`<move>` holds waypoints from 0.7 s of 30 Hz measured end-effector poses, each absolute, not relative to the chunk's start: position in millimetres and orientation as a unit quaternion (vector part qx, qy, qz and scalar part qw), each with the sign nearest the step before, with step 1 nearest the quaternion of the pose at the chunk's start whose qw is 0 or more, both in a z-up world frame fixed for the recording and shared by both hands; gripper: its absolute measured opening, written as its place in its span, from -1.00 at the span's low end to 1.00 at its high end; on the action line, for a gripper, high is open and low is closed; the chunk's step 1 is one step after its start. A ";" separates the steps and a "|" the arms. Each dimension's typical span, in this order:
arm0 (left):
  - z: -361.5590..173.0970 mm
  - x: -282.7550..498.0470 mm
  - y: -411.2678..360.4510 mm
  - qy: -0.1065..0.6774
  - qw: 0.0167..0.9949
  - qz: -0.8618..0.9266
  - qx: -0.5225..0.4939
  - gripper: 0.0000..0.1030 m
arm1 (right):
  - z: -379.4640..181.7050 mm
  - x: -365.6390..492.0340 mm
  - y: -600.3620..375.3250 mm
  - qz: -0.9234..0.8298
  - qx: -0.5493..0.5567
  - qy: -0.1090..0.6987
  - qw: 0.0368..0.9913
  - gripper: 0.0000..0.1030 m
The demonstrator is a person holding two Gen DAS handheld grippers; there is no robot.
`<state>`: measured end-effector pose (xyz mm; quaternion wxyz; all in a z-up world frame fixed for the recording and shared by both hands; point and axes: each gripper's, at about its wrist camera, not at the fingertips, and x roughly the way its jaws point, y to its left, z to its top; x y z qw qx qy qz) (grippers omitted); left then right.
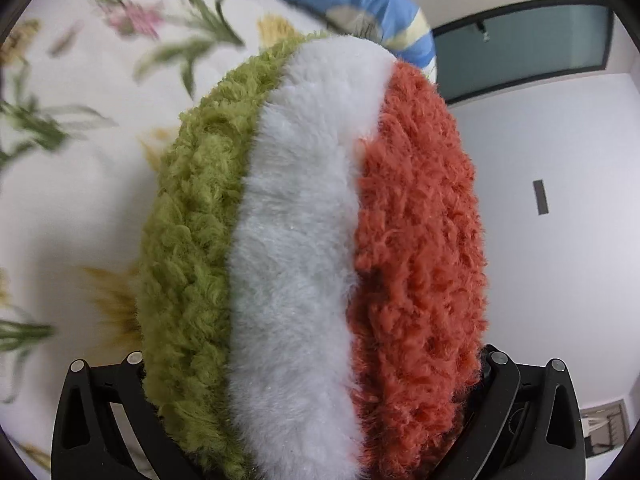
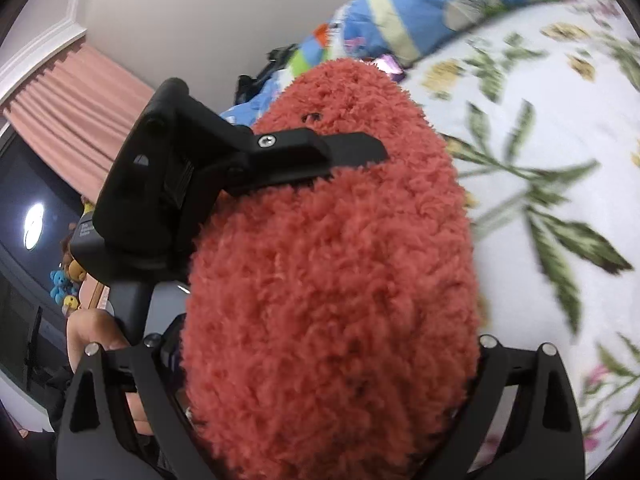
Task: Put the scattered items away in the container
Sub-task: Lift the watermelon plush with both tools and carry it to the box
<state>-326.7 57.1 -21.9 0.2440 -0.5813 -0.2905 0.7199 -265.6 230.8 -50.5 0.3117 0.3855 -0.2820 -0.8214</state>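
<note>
A round fluffy plush cushion (image 1: 312, 240) with green, white and red-orange stripes fills the left wrist view. My left gripper (image 1: 316, 420) is shut on it, one finger on the green side and one on the red side. In the right wrist view its red face (image 2: 332, 280) fills the middle, and my right gripper (image 2: 332, 420) is shut on it too. The left gripper's black finger (image 2: 320, 152) presses on the red plush from the left. The cushion is held above the floral bedsheet (image 1: 80, 180). No container is in view.
The floral bedsheet (image 2: 540, 160) spreads to the right in the right wrist view. A blue striped quilt (image 2: 420, 12) lies at the far side of the bed. Pink curtains (image 2: 72, 120) and a dark window are at the left. A white wall (image 1: 560, 240) is at the right.
</note>
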 end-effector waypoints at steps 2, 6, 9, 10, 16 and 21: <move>-1.5 -324.0 24.9 -0.296 0.241 0.732 -0.565 1.00 | -34.7 -265.2 207.6 -0.822 0.377 -0.274 0.326 0.86; 32.9 -322.8 -47.3 -0.320 0.227 0.750 -0.532 1.00 | 0.5 -273.1 147.7 -0.826 0.365 -0.246 0.353 0.86; 55.7 -324.1 -102.8 -0.330 0.211 0.764 -0.512 1.00 | 21.9 -283.6 99.5 -0.824 0.359 -0.230 0.374 0.86; 62.1 -324.7 -120.2 -0.331 0.205 0.769 -0.507 1.00 | 28.9 -286.8 81.6 -0.822 0.357 -0.226 0.382 0.86; 75.3 -335.5 -207.0 -0.341 0.159 0.784 -0.494 1.00 | 48.1 -308.6 -10.1 -0.801 0.358 -0.219 0.428 0.86; 58.6 -345.5 -245.7 -0.359 0.141 0.774 -0.502 1.00 | 42.2 -327.6 -60.8 -0.784 0.376 -0.216 0.444 0.86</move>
